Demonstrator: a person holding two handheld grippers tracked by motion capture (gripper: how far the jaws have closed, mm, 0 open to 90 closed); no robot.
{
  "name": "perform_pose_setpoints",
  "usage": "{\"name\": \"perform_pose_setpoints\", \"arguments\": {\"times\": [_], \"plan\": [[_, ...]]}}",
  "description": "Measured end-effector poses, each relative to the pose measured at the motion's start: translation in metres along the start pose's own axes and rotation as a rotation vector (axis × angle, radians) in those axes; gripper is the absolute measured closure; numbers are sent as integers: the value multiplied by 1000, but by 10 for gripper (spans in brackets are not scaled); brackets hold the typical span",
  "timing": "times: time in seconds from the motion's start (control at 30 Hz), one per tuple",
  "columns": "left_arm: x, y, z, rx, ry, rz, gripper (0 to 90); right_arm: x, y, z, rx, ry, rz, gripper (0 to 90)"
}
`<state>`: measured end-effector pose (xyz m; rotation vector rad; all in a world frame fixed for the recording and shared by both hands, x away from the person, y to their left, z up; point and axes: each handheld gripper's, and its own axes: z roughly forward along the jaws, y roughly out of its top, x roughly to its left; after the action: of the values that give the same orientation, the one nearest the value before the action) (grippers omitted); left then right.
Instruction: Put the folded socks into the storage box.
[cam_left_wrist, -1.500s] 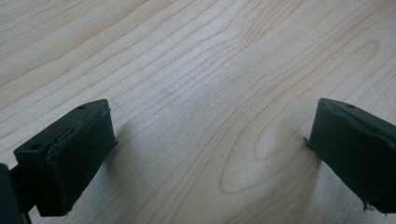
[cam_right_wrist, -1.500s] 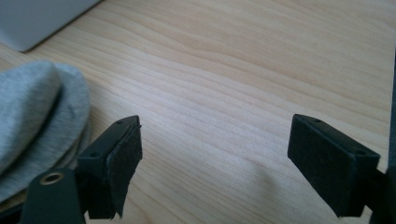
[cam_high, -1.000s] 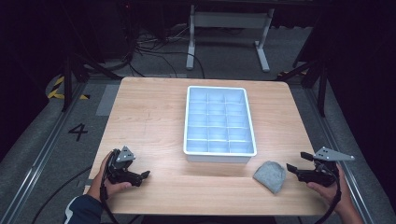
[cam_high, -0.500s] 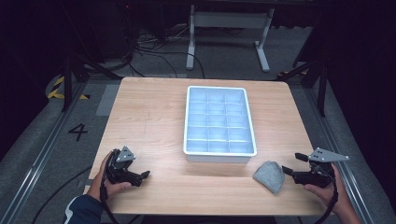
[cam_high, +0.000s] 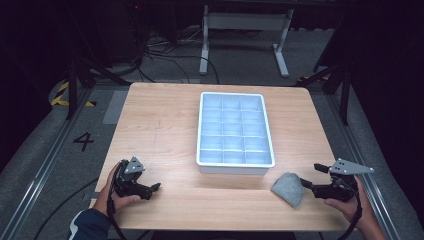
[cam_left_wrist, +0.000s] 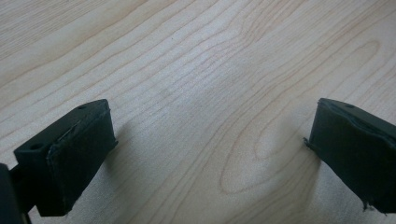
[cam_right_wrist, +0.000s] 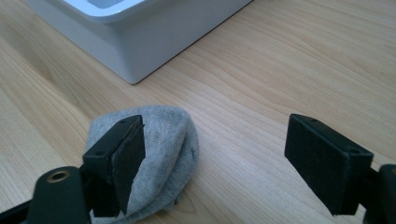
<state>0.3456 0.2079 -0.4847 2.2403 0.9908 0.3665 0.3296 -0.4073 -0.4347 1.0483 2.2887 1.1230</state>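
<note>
Setting: dark room, one wooden table (cam_high: 165, 125) with a white divided tray (cam_high: 235, 165) at its middle.
Hidden: in the right gripper view one pad covers part of the grey sock (cam_right_wrist: 163, 140) — its far end cannot be made out.
Sock: one, bunched, near the tray's right front corner, no clear long axis.
Right claw (cam_high: 307, 186): spread, just beside the sock.
Left claw (cam_high: 152, 190): spread over bare wood — well apart from the sock.

Lab-like recording space, wooden table (cam_high: 165, 125) amid dark surrounds, floor cables (cam_high: 165, 50), metal rails (cam_high: 47, 155), hazard tape (cam_high: 60, 93)
</note>
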Motion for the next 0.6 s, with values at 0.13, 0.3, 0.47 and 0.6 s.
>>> {"name": "perform_pose_setpoints", "arguments": {"times": [0.13, 0.3, 0.47, 0.6], "plan": [[0, 0, 0, 0, 0, 0, 5, 4, 0, 4, 13, 14, -12, 210], [0, 0, 0, 0, 0, 0, 5, 7, 0, 9, 31, 29, -20, 211], [0, 0, 0, 3, -4, -6, 5, 11, 0, 16, 50, 47, -32, 211], [0, 0, 0, 0, 0, 0, 5, 14, -1, 23, 75, 61, -39, 209]]}}
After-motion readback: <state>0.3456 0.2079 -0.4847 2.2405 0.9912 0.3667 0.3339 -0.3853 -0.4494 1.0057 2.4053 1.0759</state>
